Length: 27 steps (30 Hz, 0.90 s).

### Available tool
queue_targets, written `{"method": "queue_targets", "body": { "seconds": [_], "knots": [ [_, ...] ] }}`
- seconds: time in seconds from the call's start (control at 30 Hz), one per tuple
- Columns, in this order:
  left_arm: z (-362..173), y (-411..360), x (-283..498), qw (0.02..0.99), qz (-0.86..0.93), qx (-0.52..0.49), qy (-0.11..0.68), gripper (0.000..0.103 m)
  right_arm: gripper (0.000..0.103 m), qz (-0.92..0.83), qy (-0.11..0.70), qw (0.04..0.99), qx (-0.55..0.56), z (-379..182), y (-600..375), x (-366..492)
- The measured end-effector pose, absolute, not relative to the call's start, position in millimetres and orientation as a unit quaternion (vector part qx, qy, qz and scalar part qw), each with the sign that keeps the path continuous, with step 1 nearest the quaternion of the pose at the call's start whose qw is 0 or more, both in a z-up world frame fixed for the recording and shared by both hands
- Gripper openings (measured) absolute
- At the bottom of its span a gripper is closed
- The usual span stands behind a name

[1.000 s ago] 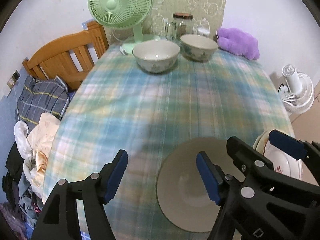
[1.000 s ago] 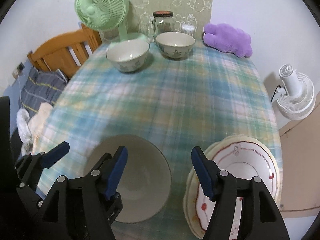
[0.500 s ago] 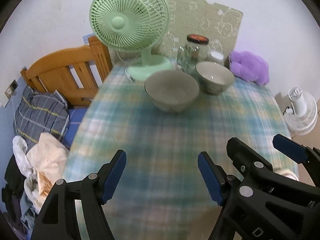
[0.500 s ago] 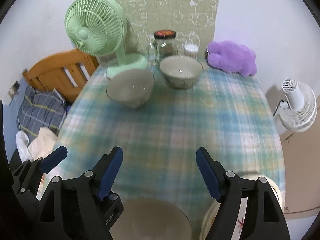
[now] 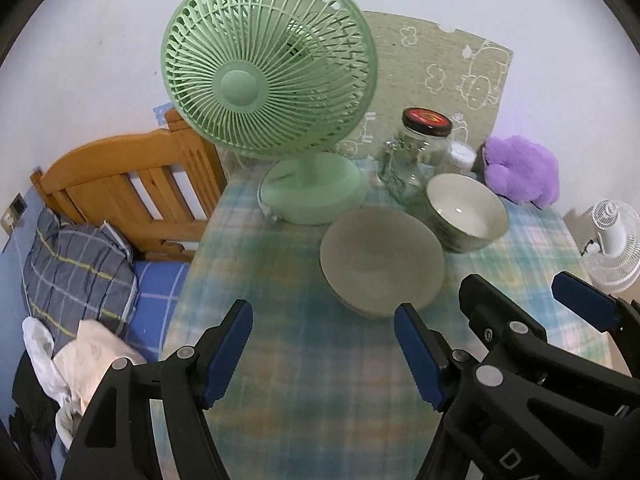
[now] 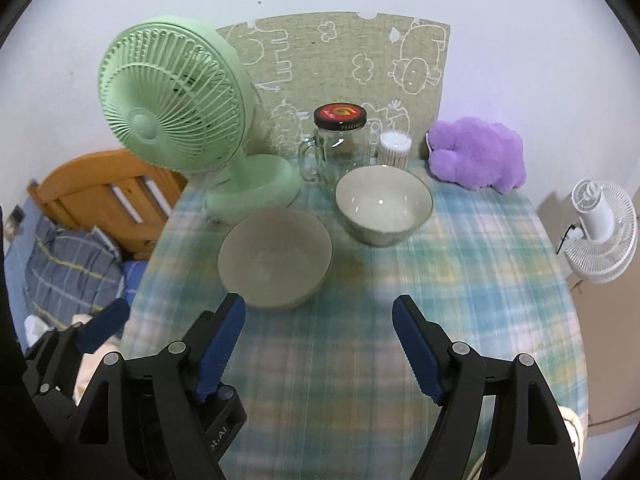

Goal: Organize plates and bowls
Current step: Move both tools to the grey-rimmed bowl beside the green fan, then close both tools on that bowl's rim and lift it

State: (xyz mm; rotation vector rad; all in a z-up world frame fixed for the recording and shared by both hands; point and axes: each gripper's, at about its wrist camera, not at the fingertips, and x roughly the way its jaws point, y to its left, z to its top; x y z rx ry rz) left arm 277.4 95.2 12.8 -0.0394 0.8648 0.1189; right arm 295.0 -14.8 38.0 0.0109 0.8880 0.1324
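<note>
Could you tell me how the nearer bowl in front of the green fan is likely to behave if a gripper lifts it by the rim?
The nearer bowl looks like glazed ceramic, so it is probably rigid, fairly heavy and breakable. Its smooth rim may slip between the pads. It sits close to the second bowl, so a tilt during lifting could knock them together.

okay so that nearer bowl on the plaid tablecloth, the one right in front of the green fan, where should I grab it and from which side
Take the nearer bowl by its near rim, one finger inside and one outside. It sits upright and looks too wide to straddle, and the fan base crowds its far side. The left tongs are open and closest; come in from the near side, over the tablecloth.
</note>
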Motion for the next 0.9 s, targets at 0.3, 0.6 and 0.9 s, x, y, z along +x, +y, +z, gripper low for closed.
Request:
{"method": "queue_targets", "body": {
  "seconds": [0.3,0.6,0.9],
  "knots": [
    [-6,108,322,0.909,0.054,-0.011,0.414,0.074,0.079,0.063,0.424,0.903,0.025,17,0,342],
    [-47,106,371,0.9,0.048,0.005,0.433,0.066,0.077,0.035,0.442,0.896,0.019,-29,-1,390],
    [-77,107,394,0.882,0.018,-0.022,0.47,0.041,0.052,0.023,0.466,0.884,0.019,-58,0,415]
  ]
}}
